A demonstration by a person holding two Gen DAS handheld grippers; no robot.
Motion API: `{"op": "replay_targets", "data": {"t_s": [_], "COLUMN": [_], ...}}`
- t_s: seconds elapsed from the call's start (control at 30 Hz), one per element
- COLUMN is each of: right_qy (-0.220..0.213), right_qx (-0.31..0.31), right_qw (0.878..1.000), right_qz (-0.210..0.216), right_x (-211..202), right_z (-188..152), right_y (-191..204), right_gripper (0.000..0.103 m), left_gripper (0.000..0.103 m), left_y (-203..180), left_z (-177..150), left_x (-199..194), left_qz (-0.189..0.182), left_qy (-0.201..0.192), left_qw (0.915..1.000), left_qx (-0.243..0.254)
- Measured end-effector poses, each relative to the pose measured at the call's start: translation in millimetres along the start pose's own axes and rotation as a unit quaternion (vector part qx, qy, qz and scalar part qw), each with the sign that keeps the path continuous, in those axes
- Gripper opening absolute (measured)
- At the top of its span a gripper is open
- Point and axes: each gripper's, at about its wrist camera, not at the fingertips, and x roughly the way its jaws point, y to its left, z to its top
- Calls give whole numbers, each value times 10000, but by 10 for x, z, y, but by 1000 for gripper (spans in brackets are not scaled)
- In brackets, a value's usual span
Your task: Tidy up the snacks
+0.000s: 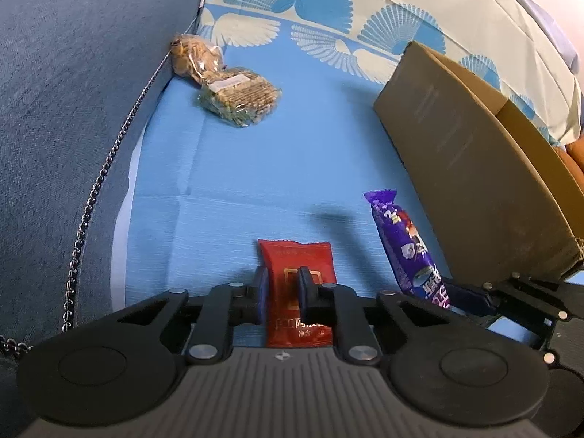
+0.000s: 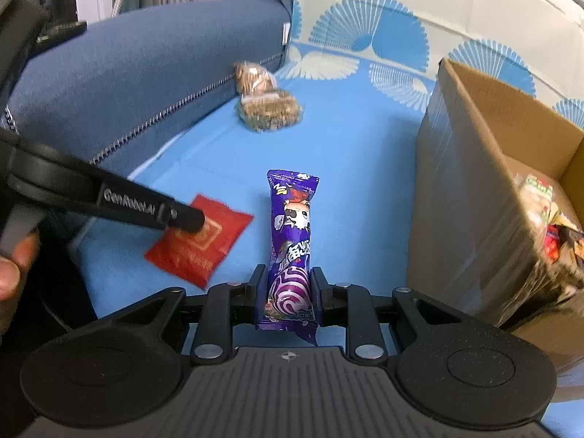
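1. The left gripper (image 1: pixel 283 292) is down on the blue sheet (image 1: pixel 255 168) that covers the seat, its two fingers set on either side of the red snack packet (image 1: pixel 297 284) and touching it; the packet lies flat on the sheet and the fingers look pressed against its middle
2. The right gripper (image 2: pixel 288 292) has its fingers closed in on the lower part of the purple snack bar (image 2: pixel 290 248), which lies lengthwise on the sheet, pointing away from the camera
3. The purple bar sits just beside the cardboard box (image 2: pixel 467 189), which stands at the right edge of the seat; the red packet is near it on the left
4. Inside the open box, colourful snack wrappers (image 2: pixel 551 226) show in its near corner
5. Two clear bags of brownish snacks (image 1: pixel 237 96) rest far back at the left edge of the sheet, touching each other, the rear one against the blue sofa armrest (image 1: pixel 73 109)
6. A patterned blue-and-white cloth (image 1: pixel 328 11) rises behind the seat
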Motion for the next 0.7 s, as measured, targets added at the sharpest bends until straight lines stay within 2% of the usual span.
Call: {"op": "replay_targets", "data": {"t_s": [0.03,0.17,0.37,0.43,0.57,0.6,0.67,0.7], "right_qy": [-7,138,378,407,427,428,427,425], "right_qx": [4,9,10,-3,9,9,28,34], "right_qw": [10000,9999,9992,9991,9990,9989,9989,9989], "right_qz": [-1,-21,-82,-129,-166,-174,-201,-203], "right_x": [-4,33,122,131,140,143,149,153], "right_z": [3,-24,-64,-71,-81,-79,-82,-86], "right_y": [-2,-4,24,30,28,27,22,12], "right_gripper": [26,26,25,25,25,25,26,26], "left_gripper": [24,57,64,68,70,69,51,50], "left_y": [8,-35,-230,-295,-428,-456,-489,-499], "left_z": [0,-5,-48,-65,-121,-135,-158,-165], "left_x": [-2,5,90,134,201,209,209,204], "left_qz": [-18,0,88,177,451,524,572,564], "left_qy": [2,9,54,83,76,56,-18,-50], "left_qw": [10000,9999,9980,9967,9919,9904,9883,9879], "left_qx": [-26,124,626,787,1183,1275,1411,1444]}}
